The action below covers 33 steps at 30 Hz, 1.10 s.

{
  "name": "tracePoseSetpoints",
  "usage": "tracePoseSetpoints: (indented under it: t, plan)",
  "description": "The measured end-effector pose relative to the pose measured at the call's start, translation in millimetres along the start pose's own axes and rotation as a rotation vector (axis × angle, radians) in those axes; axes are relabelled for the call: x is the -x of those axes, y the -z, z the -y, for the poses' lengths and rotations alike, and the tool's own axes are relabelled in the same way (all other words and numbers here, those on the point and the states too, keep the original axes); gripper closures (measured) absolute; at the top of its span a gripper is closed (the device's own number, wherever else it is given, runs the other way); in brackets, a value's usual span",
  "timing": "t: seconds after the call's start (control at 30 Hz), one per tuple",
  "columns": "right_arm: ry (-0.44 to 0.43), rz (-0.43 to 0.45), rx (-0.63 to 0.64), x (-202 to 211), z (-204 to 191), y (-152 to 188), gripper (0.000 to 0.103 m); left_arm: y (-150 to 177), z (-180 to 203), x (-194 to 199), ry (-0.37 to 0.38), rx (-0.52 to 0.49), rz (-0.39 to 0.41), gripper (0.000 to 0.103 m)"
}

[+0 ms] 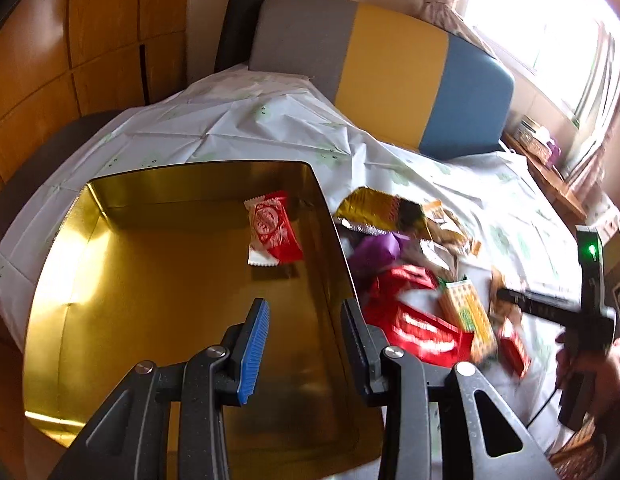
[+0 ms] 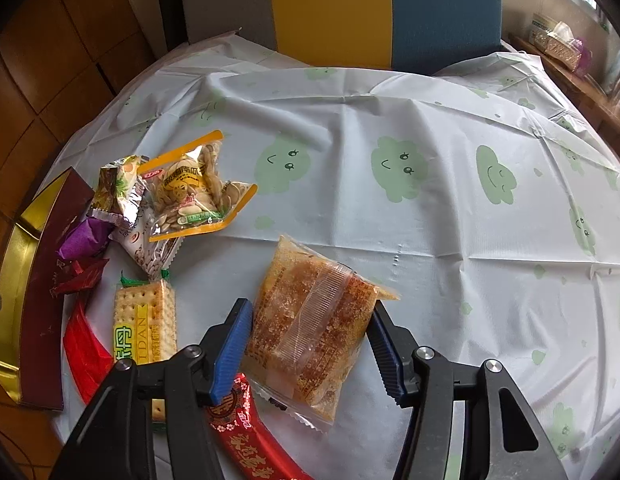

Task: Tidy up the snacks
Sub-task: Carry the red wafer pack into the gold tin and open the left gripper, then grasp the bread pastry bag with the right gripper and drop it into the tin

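A gold tin (image 1: 110,264) sits on the table with one red and white snack packet (image 1: 272,229) inside. My left gripper (image 1: 306,344) is open and empty above the tin's right side. Right of the tin lies a pile of snacks (image 1: 421,280). In the right wrist view my right gripper (image 2: 310,344) is open around a clear packet of brown sugared cake (image 2: 310,320) that lies on the cloth; its fingers stand at the packet's two sides. A cracker packet (image 2: 146,320), a red packet (image 2: 246,432), a seed packet (image 2: 194,192) and a purple packet (image 2: 86,236) lie to the left.
The table wears a white cloth with green clouds (image 2: 429,160). The tin's dark red wall (image 2: 42,300) stands at the left edge of the right wrist view. A grey, yellow and blue chair back (image 2: 329,12) is behind the table. A window and shelf (image 1: 549,80) are at right.
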State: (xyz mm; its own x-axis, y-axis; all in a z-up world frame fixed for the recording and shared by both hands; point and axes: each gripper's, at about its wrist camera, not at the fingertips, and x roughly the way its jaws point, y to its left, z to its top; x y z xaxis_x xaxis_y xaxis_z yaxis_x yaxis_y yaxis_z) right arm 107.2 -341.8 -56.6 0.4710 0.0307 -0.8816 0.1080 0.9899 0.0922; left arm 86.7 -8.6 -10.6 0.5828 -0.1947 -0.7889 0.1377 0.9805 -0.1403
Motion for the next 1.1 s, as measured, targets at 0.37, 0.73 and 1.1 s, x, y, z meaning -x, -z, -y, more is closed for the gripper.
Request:
tracePoseSetpoints:
  t: [0.37,0.73,1.1]
  plan:
    - [0.065,0.136,-0.149,31.8,36.5,-9.8,0.048,21.2,-26.9,22.4,-0.046,0.049,0.020,0.065]
    - [-0.093,0.280,-0.125,89.9,12.9,-22.8,0.048,33.4,-70.3,35.7,-0.128,0.130,0.045,0.066]
    - [-0.356,0.161,0.225,81.4,-159.7,-10.9,0.048,36.3,-91.0,41.3,-0.134,0.188,0.062,0.066]
